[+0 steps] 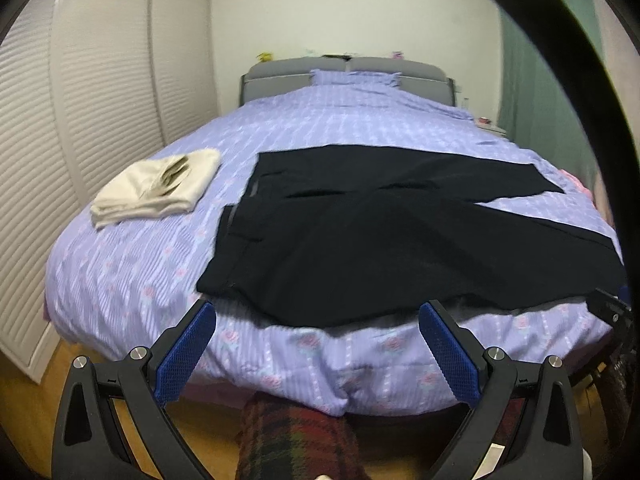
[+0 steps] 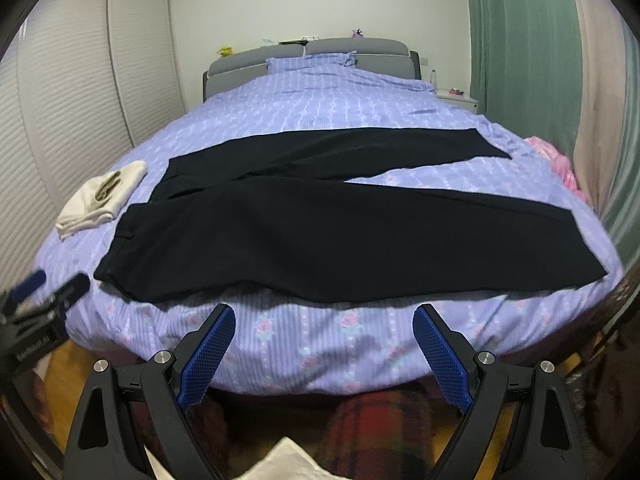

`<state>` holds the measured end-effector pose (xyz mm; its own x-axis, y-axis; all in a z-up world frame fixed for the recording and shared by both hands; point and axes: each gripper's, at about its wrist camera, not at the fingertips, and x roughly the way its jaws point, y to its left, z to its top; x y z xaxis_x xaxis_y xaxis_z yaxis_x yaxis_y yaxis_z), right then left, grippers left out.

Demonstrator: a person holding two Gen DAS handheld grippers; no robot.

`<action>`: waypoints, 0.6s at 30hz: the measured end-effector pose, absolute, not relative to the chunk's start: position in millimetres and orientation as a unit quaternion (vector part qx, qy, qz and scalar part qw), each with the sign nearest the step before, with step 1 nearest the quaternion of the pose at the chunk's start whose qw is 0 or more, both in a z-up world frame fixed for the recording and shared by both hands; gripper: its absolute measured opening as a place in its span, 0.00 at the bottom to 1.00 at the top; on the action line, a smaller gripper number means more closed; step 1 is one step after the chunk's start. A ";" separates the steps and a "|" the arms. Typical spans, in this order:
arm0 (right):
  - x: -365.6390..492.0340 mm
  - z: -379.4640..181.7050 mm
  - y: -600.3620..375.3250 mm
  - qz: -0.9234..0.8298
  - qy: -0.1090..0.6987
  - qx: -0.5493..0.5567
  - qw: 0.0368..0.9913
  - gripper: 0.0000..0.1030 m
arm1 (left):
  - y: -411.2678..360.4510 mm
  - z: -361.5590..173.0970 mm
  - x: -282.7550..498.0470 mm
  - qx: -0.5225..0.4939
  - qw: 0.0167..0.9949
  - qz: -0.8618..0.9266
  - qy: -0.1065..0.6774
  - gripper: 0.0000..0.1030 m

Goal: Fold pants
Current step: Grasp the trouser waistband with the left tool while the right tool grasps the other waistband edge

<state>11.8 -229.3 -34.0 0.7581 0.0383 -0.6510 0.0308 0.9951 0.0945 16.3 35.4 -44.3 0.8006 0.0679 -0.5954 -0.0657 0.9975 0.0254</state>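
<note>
Black pants [image 1: 380, 236] [image 2: 320, 224] lie spread flat across the foot of the bed, waistband to the left, both legs running right and slightly apart at the hems. My left gripper [image 1: 318, 312] hovers open just short of the near hem edge of the pants, nothing between its blue pads [image 1: 188, 348]. My right gripper [image 2: 324, 316] is open too, held in front of the bed's edge below the near leg, blue pads [image 2: 440, 356] wide apart. The left gripper [image 2: 44, 284] also shows blurred at the left edge of the right wrist view.
A folded cream garment [image 1: 160, 184] [image 2: 100, 200] rests on the purple floral duvet [image 1: 320, 128] [image 2: 320, 96] left of the pants. White louvred wardrobe doors [image 1: 80, 120] stand on the left, green curtain [image 2: 520, 60] on the right. Plaid-clad legs [image 1: 296, 436] stand below.
</note>
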 end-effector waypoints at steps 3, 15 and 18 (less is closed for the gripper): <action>25.4 -48.9 -223.0 0.014 0.345 0.073 0.936 0.89 | 48.2 -55.9 21.6 -0.010 0.945 0.054 0.324 1.00; 90.0 -114.0 -212.0 0.062 0.376 0.196 0.903 0.89 | 96.2 -92.8 78.4 -0.054 0.918 0.030 0.392 1.00; 97.0 -125.7 -214.2 0.059 0.383 0.239 0.890 0.89 | 100.1 -104.6 92.5 -0.058 0.912 0.010 0.405 1.00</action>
<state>97.0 -214.2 -125.7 0.7000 0.2882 -0.6534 0.0774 0.8789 0.4706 92.5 100.1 -104.6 0.6713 -0.0295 -0.7406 -0.0648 0.9930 -0.0983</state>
